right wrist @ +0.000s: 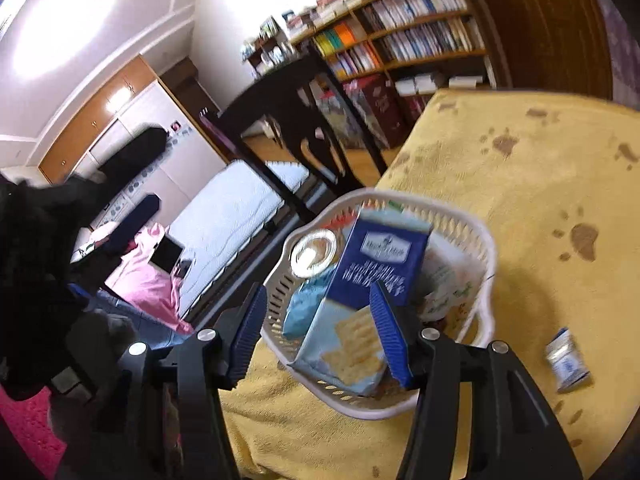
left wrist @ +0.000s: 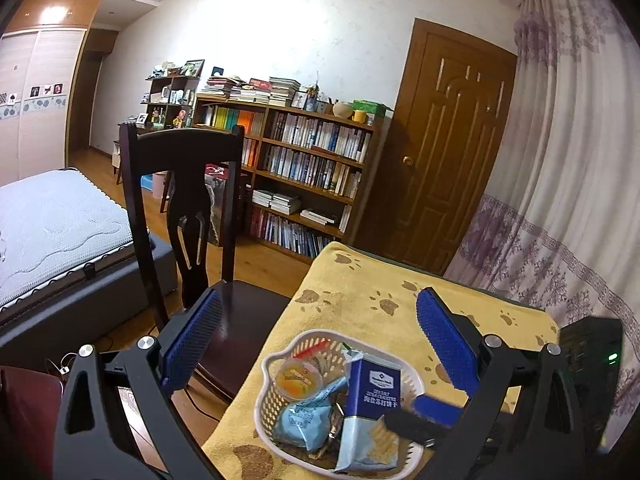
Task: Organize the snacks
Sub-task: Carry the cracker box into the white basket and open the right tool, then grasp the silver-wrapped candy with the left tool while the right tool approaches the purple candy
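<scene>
A white plastic basket (left wrist: 276,404) (right wrist: 486,240) stands on a yellow paw-print cloth (left wrist: 360,280) (right wrist: 520,184). It holds a blue cracker packet (left wrist: 374,396) (right wrist: 372,264), a jelly cup (left wrist: 297,380) (right wrist: 314,254), a light blue packet (left wrist: 304,420) (right wrist: 304,310) and a white packet (right wrist: 444,280). A small silver-blue packet (right wrist: 566,362) lies on the cloth to the basket's right. My left gripper (left wrist: 320,308) hangs open above the basket. My right gripper (right wrist: 318,294) is open at the basket's near rim, one finger in front of the cracker packet. One of its fingers (left wrist: 434,407) shows inside the basket.
A dark wooden chair (left wrist: 188,200) (right wrist: 288,104) stands close to the table's left side, a bed (left wrist: 52,232) beyond it. A bookshelf (left wrist: 312,152), a door (left wrist: 440,140) and curtains (left wrist: 560,200) line the back. A black device (left wrist: 592,360) sits at the table's right edge.
</scene>
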`<state>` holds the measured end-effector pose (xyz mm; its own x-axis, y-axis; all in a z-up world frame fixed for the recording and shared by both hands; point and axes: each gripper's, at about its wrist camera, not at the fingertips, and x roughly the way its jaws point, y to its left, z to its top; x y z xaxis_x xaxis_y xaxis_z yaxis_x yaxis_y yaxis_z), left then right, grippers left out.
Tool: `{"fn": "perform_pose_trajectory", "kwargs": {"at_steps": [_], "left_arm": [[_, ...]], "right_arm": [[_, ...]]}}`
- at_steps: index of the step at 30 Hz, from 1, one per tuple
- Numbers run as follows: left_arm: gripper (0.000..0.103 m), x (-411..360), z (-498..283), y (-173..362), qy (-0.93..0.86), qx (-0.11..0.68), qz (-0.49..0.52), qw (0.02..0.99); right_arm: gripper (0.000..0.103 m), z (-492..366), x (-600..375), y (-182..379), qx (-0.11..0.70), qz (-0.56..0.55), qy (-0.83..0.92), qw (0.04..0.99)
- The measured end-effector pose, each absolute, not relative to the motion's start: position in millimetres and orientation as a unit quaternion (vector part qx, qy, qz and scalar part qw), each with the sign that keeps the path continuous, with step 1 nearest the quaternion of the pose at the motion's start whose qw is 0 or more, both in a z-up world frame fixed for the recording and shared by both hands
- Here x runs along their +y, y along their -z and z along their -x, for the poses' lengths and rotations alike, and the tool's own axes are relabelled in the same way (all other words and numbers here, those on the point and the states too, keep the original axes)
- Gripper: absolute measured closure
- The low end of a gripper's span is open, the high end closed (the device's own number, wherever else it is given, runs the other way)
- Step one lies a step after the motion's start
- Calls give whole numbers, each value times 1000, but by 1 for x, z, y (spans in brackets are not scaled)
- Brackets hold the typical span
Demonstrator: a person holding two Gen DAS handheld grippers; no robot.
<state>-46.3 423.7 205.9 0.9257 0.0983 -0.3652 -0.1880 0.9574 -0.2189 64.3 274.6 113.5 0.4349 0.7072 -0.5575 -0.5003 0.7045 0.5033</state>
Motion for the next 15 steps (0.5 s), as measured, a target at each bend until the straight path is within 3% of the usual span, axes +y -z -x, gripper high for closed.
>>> {"fn": "perform_pose_trajectory", "kwargs": {"at_steps": [15], "left_arm": [[3, 364, 39, -198, -25, 204, 77, 976]], "right_arm": [[40, -49, 161, -96, 346, -177, -244, 888]]}}
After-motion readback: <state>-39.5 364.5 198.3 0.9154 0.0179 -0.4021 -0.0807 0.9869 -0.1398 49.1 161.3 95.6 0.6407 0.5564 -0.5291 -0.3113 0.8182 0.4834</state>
